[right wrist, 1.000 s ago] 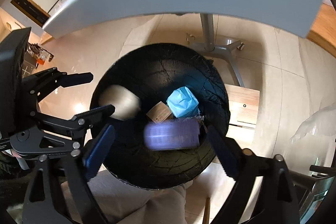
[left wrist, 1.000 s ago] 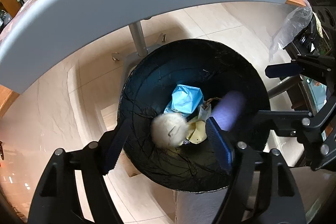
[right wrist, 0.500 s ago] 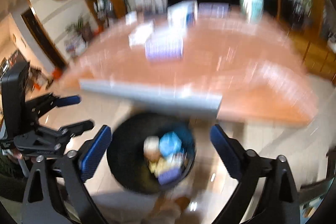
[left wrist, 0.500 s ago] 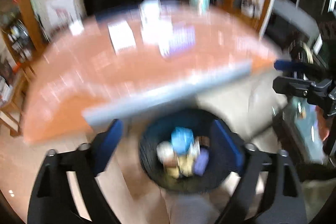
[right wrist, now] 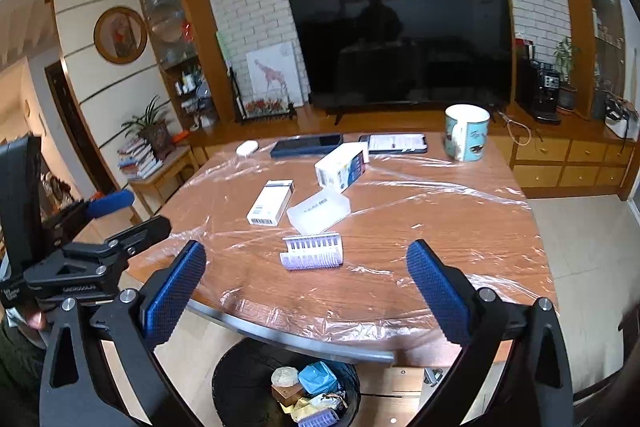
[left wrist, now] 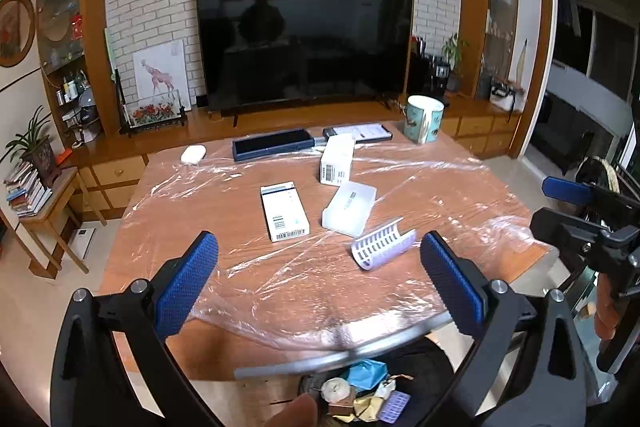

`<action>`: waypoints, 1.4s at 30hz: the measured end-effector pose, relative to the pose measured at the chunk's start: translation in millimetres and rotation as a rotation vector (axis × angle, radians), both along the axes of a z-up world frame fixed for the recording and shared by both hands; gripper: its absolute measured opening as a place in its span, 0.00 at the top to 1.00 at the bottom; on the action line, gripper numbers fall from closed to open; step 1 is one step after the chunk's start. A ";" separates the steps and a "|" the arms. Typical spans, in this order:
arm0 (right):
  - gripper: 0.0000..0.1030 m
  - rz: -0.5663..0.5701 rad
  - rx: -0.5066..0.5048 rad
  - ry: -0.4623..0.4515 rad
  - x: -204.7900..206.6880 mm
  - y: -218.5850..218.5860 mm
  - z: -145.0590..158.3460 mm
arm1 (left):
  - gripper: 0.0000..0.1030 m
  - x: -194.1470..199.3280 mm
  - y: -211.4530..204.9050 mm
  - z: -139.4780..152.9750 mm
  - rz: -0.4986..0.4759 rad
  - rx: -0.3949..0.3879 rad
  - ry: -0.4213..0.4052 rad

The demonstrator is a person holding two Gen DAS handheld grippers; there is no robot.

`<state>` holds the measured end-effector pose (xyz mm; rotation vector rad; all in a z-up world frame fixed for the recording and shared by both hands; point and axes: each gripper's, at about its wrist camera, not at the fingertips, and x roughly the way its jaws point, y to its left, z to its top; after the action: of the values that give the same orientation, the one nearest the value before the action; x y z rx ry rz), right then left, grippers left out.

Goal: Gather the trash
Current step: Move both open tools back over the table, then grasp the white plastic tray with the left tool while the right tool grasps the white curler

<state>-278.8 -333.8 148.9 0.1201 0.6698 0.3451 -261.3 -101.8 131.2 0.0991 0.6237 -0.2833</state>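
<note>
Hovering level over the table (left wrist: 248,311), left hand-held gripper (left wrist: 316,267) spread wide and empty, right hand-held gripper (right wrist: 306,285) likewise

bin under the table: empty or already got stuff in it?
Not empty. The black trash bin holds a blue crumpled wrapper, a whitish wad and a purple tray. How full cannot be told.

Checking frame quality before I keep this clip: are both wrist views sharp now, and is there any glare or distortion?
Left wrist: sharp, strong fisheye bending, glare streaks on the plastic wrap, a blurred fingertip at the bottom edge. Right wrist: sharp too, walls bowed, the TV mirrors a silhouette.
</note>
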 end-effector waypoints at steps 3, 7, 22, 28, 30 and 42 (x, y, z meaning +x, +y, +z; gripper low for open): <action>0.04 0.010 0.000 0.046 17.4 5.4 -10.9 | 0.02 18.9 -2.1 -8.8 -0.007 0.019 0.039; 0.04 0.021 -0.016 0.101 40.0 12.5 -28.3 | 0.02 47.8 -1.8 -21.1 -0.023 -0.003 0.113; 0.04 0.062 -0.054 0.313 107.7 57.0 -114.5 | 0.02 156.2 -41.9 -75.1 -0.208 0.030 0.333; 0.04 0.045 -0.046 0.332 115.8 65.1 -128.9 | 0.07 182.3 -58.9 -99.6 -0.272 0.074 0.385; 0.04 0.037 -0.053 0.323 117.9 65.8 -130.5 | 0.12 186.3 -62.1 -105.7 -0.286 0.089 0.397; 0.28 0.019 -0.159 0.303 128.3 81.2 -129.5 | 0.46 193.2 -78.6 -120.0 -0.342 0.173 0.391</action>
<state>-150.5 -252.5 19.4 0.0143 0.9957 0.2932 -68.1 -180.4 11.2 0.3238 1.0212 -0.5870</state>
